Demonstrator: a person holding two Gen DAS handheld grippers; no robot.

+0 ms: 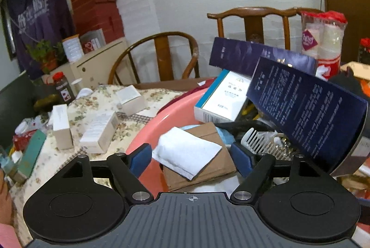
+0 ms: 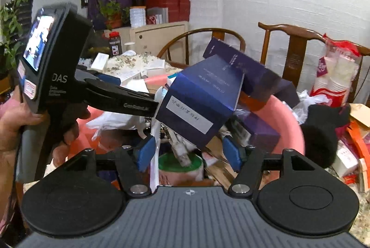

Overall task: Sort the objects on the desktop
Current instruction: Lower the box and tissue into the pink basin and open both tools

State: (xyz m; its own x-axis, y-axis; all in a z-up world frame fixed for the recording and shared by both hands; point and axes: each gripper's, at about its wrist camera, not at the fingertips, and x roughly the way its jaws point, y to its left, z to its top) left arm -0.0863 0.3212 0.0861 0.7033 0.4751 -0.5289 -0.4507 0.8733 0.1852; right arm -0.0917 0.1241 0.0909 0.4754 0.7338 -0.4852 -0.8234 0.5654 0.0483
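A pink basin (image 1: 150, 130) holds a heap of objects. My left gripper (image 1: 190, 157) stands wide open over a white padded packet (image 1: 187, 151) lying on a brown cardboard box (image 1: 215, 164); its blue pads touch neither. A white comb (image 1: 259, 140) and a white-and-blue box (image 1: 219, 97) lie further in. A long dark blue box (image 1: 307, 114) slants over the heap. In the right wrist view its labelled end (image 2: 196, 109) dips between the pads of my right gripper (image 2: 189, 152), which is open and does not press on it. Below it sits a green-topped round thing (image 2: 180, 162).
Three small white boxes (image 1: 101, 132) lie on the floral cloth to the left of the basin. Two wooden chairs (image 1: 161, 56) stand behind the table. A pack of paper cups (image 1: 323, 40) and a black cloth (image 2: 321, 132) sit at the right. A hand (image 2: 13, 114) holds the left gripper's handle (image 2: 53, 77).
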